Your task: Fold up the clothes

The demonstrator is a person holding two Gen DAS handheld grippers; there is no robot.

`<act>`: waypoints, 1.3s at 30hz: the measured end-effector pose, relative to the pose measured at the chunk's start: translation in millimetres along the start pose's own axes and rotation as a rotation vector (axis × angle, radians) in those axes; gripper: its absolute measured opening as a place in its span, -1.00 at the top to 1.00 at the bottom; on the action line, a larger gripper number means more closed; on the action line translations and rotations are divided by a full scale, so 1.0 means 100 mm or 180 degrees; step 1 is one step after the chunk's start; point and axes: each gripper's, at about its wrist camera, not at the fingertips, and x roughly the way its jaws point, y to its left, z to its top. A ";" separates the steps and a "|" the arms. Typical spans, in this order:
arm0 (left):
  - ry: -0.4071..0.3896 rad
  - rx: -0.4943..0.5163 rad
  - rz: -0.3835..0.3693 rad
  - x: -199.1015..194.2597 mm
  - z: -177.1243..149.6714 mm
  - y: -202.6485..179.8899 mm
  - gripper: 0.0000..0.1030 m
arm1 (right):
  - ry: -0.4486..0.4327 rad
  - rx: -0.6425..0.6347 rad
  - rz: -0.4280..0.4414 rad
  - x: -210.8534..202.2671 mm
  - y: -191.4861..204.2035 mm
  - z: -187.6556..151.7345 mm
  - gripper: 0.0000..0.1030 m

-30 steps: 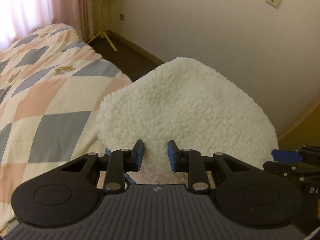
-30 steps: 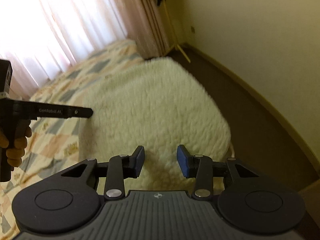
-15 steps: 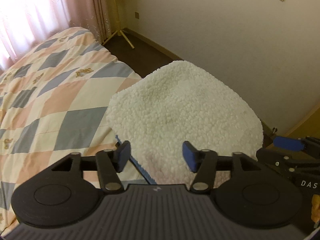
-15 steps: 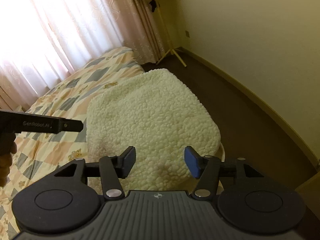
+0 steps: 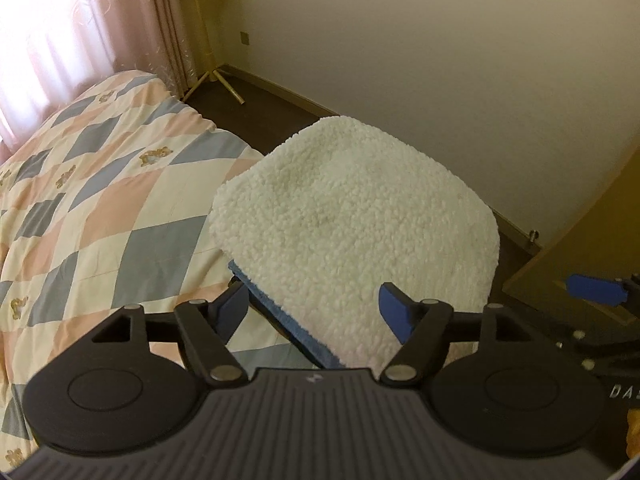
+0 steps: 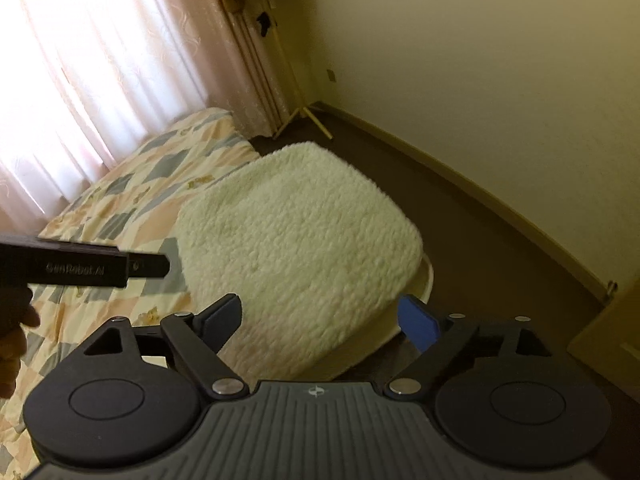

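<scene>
— Over on the left: checked quilt (image 5: 100, 216) in pink, grey-blue and cream, spread across the bed, with pale curtains (image 5: 60, 32) behind.
— And past the bed's far corner?
— Dark floor (image 5: 272, 108), legs of a wooden stand (image 5: 218, 80), then plain wall (image 5: 420, 60).
— Garment?
— Folded white fleece garment (image 5: 352, 236), lying flat on the bed's right-hand corner, blue edge (image 5: 280, 312) showing along its near left side. Seen from the right wrist as well (image 6: 300, 248), bulging a little over the mattress edge.
— Left hand-held gripper (image 5: 314, 308)?
— Jaws spread apart, just been opening, pads clear of the cloth. Fleece seen between and beyond them, not pinched.
— Right hand-held gripper (image 6: 320, 320)?
— Same: jaws wide, just been opening, nothing clamped. Hovering above the near edge of the fleece.
— Anything else?
— From the right wrist, black body of the left tool at far left with part of a hand (image 6: 12, 344) below it. From the left wrist, blue pad (image 5: 596, 290) of the right tool at the far right edge.
</scene>
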 end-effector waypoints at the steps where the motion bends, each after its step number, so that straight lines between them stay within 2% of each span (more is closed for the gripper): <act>1: -0.0004 0.0019 -0.0004 -0.04 -0.03 0.02 -0.40 | 0.0009 0.0009 -0.0040 -0.03 0.05 -0.04 -0.72; 6: -0.0107 0.0105 0.0009 -0.29 -0.19 0.14 -0.56 | 0.0010 0.0126 -0.0101 -0.19 0.31 -0.27 -0.83; 14: -0.0247 0.0259 0.0015 -0.74 -0.45 0.33 -0.66 | -0.0077 0.0196 -0.0237 -0.51 0.78 -0.54 -0.94; 21: -0.0357 0.0359 -0.0032 -1.12 -0.64 0.44 -0.76 | -0.0214 0.0254 -0.0289 -0.83 1.12 -0.75 -0.95; 28: -0.0431 0.0409 -0.0062 -1.49 -0.89 0.54 -0.88 | -0.0226 0.0340 -0.0428 -1.12 1.34 -0.94 -0.95; 39: -0.0501 0.0433 -0.0103 -1.90 -1.24 0.73 -0.92 | -0.0253 0.0339 -0.0509 -1.42 1.76 -1.27 -0.96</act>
